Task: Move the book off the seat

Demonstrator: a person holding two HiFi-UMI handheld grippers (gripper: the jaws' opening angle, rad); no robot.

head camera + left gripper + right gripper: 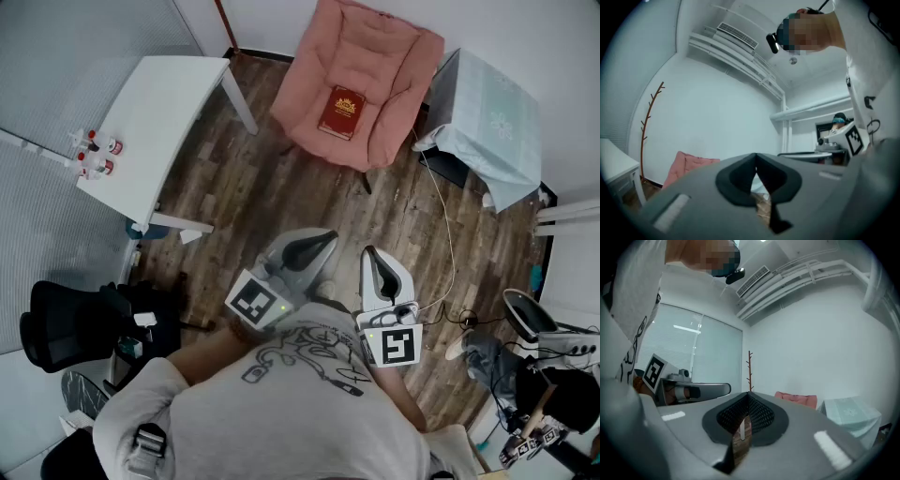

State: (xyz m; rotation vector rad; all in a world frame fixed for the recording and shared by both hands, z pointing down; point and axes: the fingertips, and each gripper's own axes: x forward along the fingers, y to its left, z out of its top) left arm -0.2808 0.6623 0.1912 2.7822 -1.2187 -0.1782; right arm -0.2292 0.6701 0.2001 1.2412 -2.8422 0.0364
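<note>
– Both tongs are clenched on nothing. The left tongs (319, 244) and the right tongs (373, 259) each show their jaws pressed together, with only a sliver of wooden floor (309, 187) visible past them.

– And the book?

– The book (340, 112) lies flat, red cover up, in the middle of the pink seat (375, 56) at the far side of the room, well apart from both tongs.

– How should it handle?

– It looks like a hardback, so probably stiff, fairly heavy for narrow jaws, and smooth enough to slip. The cushion under it is soft, so pushing down would likely sink the book rather than tip an edge up. The near edge seems the best hold: one jaw slid under, the other over the cover, set deep and catching both covers so the book neither sags nor falls open. Which edge is the spine cannot be told from here.

– How are the arms posed?

– Both are tucked in near the person's chest, side by side, with the marker cubes toward the body and the jaws aimed far, toward the seat. The left one angles to the right. The gripper views take in wall and ceiling, so the tongs seem tilted upward. The person would need to get closer and open a pair of jaws first. The white surface (159, 108) at far left looks like a possible place to put the book down.
</note>
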